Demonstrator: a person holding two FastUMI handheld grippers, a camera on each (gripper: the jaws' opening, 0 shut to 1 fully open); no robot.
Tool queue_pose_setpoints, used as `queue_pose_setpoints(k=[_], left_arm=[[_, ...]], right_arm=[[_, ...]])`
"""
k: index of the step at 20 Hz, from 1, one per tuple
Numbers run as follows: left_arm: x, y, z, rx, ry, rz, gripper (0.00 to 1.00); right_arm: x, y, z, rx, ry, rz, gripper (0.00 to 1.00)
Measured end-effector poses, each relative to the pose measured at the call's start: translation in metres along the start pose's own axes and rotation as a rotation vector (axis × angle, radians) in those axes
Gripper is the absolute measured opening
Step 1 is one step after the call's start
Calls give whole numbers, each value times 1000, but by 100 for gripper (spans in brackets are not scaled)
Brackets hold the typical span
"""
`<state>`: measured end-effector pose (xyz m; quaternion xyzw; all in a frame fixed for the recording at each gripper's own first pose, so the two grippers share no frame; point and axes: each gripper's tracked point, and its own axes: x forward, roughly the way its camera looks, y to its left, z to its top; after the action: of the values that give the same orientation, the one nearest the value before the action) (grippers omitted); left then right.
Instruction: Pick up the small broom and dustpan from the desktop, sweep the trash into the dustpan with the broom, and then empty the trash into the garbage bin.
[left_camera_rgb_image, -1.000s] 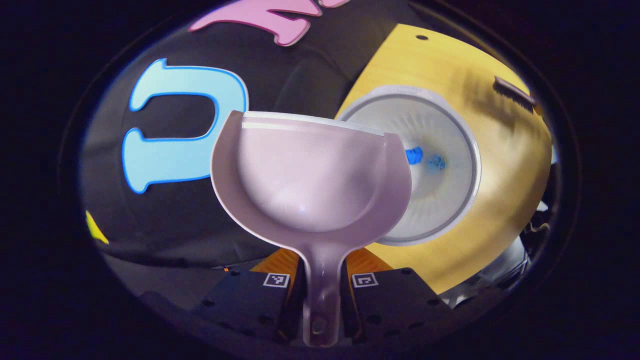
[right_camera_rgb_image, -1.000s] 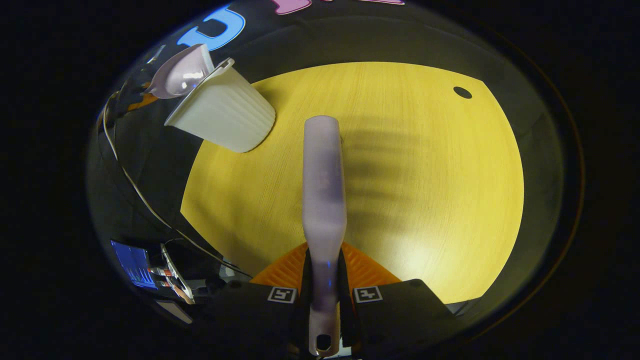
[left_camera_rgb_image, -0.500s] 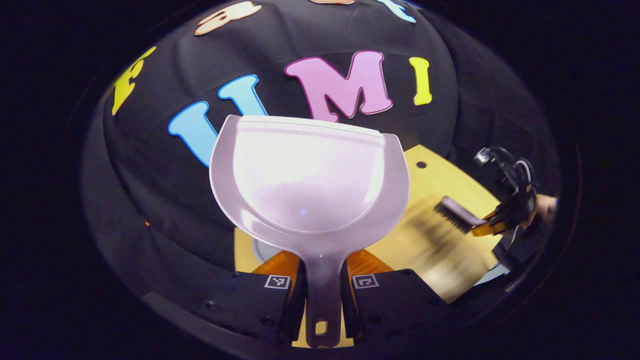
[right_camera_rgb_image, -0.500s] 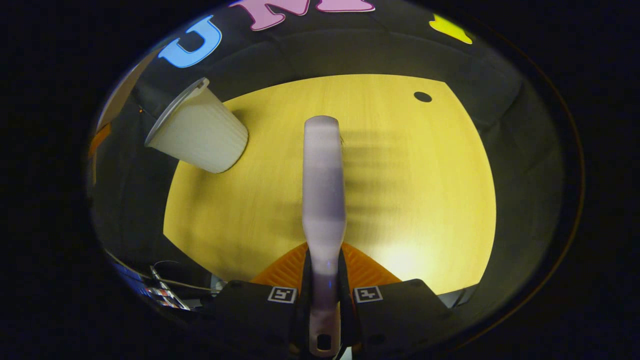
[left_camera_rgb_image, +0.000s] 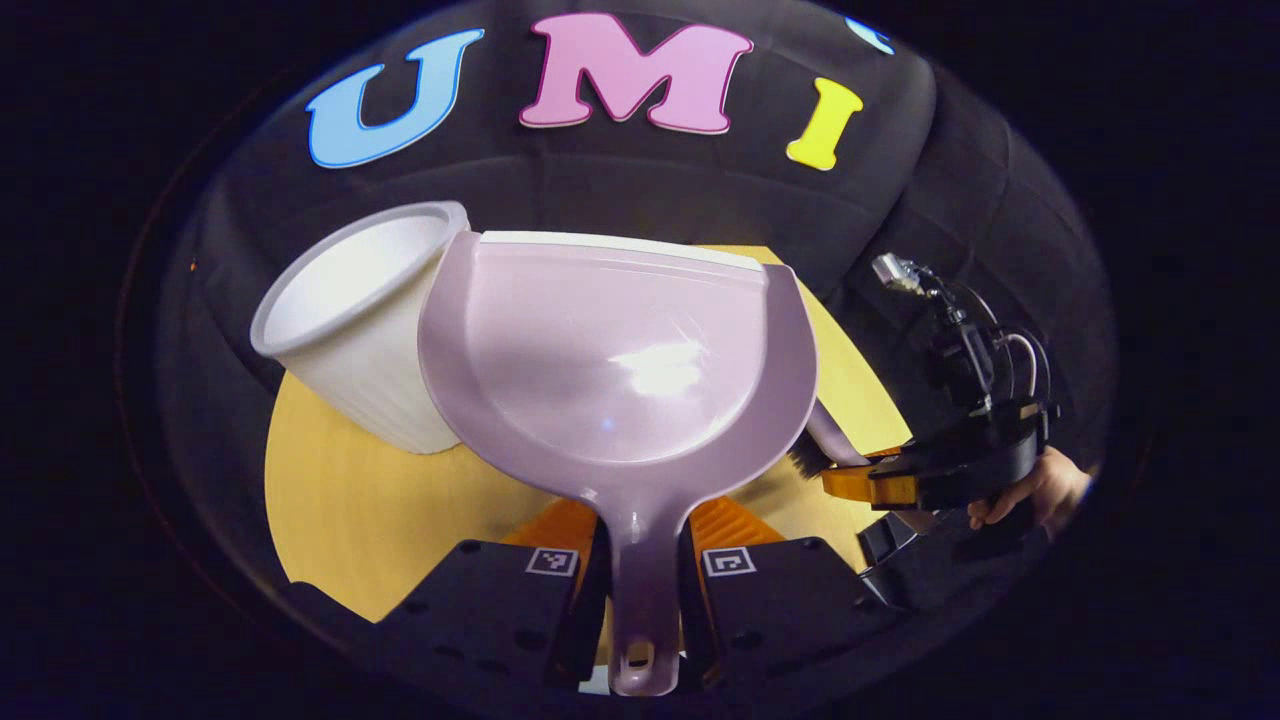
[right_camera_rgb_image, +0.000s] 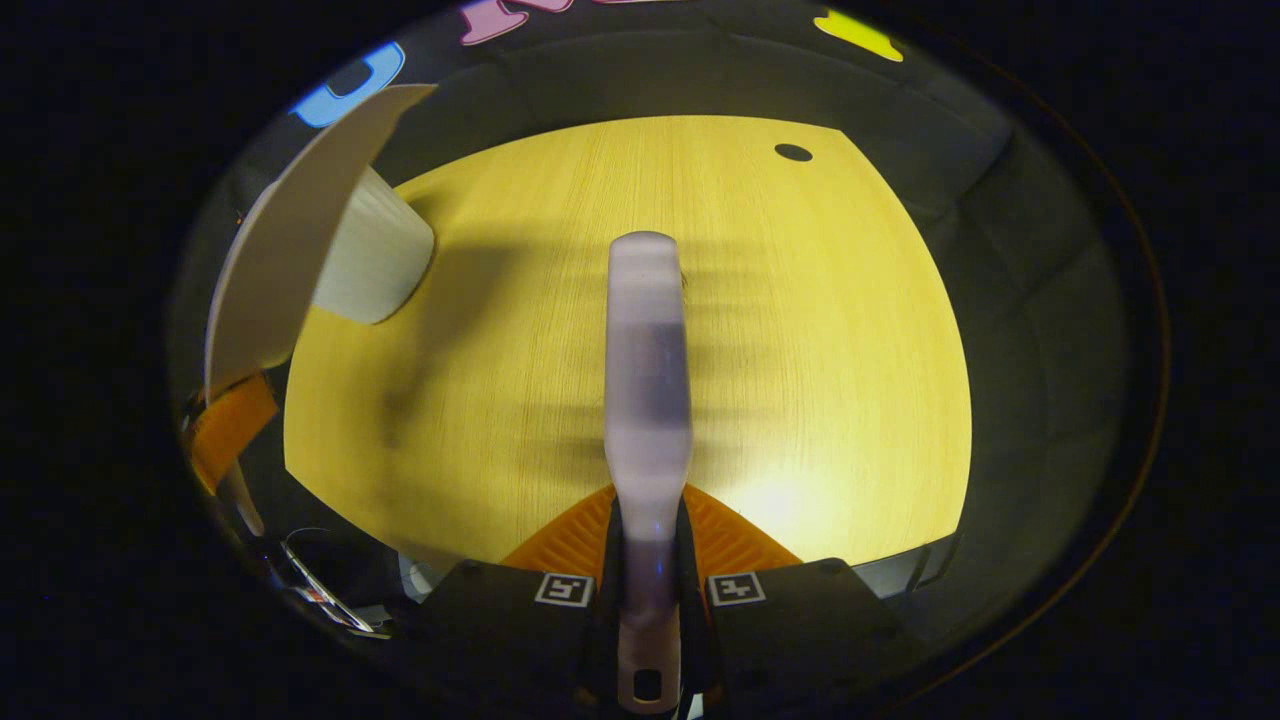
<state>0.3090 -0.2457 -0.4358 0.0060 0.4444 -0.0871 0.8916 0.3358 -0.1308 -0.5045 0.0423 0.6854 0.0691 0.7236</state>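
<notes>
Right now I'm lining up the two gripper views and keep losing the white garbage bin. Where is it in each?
Left gripper view: the garbage bin is left of centre, partly behind the dustpan.
Right gripper view: the garbage bin is upper left, partly behind the dustpan.
Shared landmark: the yellow desktop on which it stands.

Both views down onto shared desktop (right_camera_rgb_image: 800, 300)
</notes>
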Motion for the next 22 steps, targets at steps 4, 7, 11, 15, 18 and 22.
queue_pose_setpoints(k=[4, 7, 11, 15, 18, 22], left_arm=[[22, -2, -36, -147, 169, 52, 29], [24, -5, -46, -199, 248, 49, 29], [21, -7, -46, -284, 326, 22, 29], [20, -6, -46, -254, 354, 34, 29], [20, -7, -47, -236, 363, 43, 30], [18, -11, -46, -240, 349, 30, 35]], right_arm=[[46, 11, 10, 7, 28, -32, 28], [62, 20, 17, -3, 38, -44, 28], [71, 28, 26, 18, 70, -52, 28], [76, 24, 17, 13, 126, -73, 28], [81, 26, 19, 20, 137, -57, 28], [78, 30, 16, 23, 155, -42, 31]])
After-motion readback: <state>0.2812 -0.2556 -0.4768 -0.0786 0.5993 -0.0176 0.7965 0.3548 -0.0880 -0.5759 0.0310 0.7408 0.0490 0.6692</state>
